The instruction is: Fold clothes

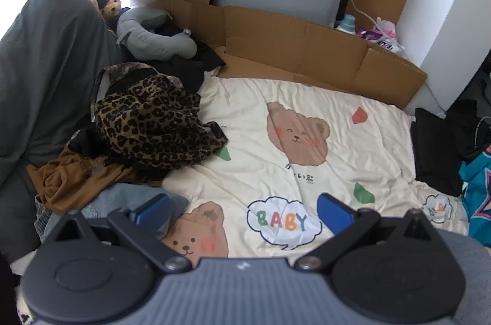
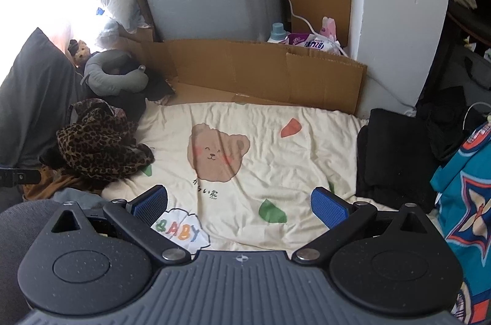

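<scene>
Both grippers, left (image 1: 244,210) and right (image 2: 239,203), hold fingers spread wide, empty, above the bear-print sheet (image 2: 276,159).

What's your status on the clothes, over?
Left gripper and right gripper: jaws open, empty. Crumpled leopard-print garment tops unfolded heap on cream bear-print blanket. Folded black garment lies right. Nothing blocking.

Clothes pile (image 2: 98,147) lies left on the blanket (image 2: 276,159), cardboard (image 2: 260,70) behind.
</scene>
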A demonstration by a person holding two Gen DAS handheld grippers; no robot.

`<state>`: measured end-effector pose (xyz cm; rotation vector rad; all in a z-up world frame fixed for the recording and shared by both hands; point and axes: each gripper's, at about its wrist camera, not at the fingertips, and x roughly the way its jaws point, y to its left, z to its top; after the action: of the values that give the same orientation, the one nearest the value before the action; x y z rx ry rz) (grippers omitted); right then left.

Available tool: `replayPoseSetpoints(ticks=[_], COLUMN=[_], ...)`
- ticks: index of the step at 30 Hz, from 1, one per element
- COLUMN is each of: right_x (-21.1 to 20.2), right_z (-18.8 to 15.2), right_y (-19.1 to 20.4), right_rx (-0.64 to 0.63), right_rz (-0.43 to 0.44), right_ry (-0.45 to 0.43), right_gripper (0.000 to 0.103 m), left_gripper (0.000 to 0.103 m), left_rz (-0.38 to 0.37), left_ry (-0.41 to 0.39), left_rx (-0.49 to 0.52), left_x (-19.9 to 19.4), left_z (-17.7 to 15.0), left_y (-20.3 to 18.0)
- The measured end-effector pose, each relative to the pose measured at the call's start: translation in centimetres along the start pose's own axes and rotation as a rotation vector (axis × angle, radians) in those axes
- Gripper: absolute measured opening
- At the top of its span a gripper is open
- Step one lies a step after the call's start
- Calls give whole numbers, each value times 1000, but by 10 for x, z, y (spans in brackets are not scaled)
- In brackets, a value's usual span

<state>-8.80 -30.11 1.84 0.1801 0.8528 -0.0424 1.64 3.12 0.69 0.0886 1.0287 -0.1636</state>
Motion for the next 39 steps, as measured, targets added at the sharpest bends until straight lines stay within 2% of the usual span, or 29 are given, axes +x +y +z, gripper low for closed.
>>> replayPoseSetpoints(ticks=[7, 11, 20, 24, 29, 36, 39], right_x=[-4, -3, 2, 8, 19, 39, 53], right_z=[-1, 1, 5, 10, 15, 25, 29], right_y=[-4, -4, -3, -1, 7, 27, 36], right_rx=[14, 17, 39, 54, 35, 1, -13], right_rz=[47, 45, 70, 68, 59, 86, 104], right_ry=[-15, -22, -38, -36, -21, -23, -19], right_gripper=[103, 103, 103, 103, 103, 103, 103], left_gripper=[103, 103, 103, 103, 103, 103, 102], left_rz=[-2, 2, 31, 34, 22, 57, 63], left_ry=[-3, -47, -71, -121, -151, -151, -183], left_rx=[-12, 12, -1, 17, 38, 49, 49], left_x=[6, 3, 12, 12, 25, 51, 65], left_z=[4, 8, 16, 17, 12, 8, 7], left_y=[11, 15, 43, 56, 76, 108, 125])
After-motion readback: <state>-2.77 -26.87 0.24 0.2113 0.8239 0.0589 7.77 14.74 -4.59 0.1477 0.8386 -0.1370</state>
